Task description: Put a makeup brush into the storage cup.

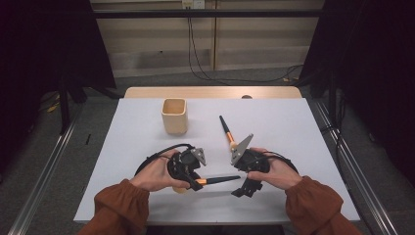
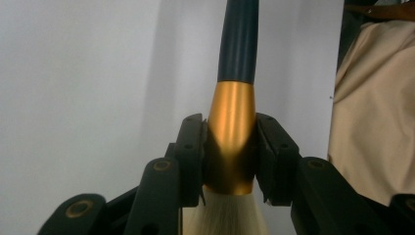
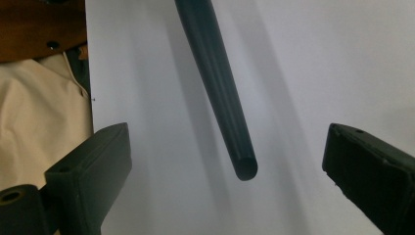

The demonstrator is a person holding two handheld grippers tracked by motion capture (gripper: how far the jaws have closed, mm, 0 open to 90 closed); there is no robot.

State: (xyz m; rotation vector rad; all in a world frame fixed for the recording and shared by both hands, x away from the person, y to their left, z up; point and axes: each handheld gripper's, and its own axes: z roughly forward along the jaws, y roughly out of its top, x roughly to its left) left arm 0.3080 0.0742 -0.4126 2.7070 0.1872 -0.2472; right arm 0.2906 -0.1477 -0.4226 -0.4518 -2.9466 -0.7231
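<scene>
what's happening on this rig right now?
A person works two handheld grippers at a white table. The left gripper is clamped on the gold ferrule of a brush, its dark handle pointing toward the right gripper, whose jaws stand open around the handle's tip without touching it. It looks like a handover is being set up. A second brush lies on the table, and a wooden cup stands upright beyond the hands.
</scene>
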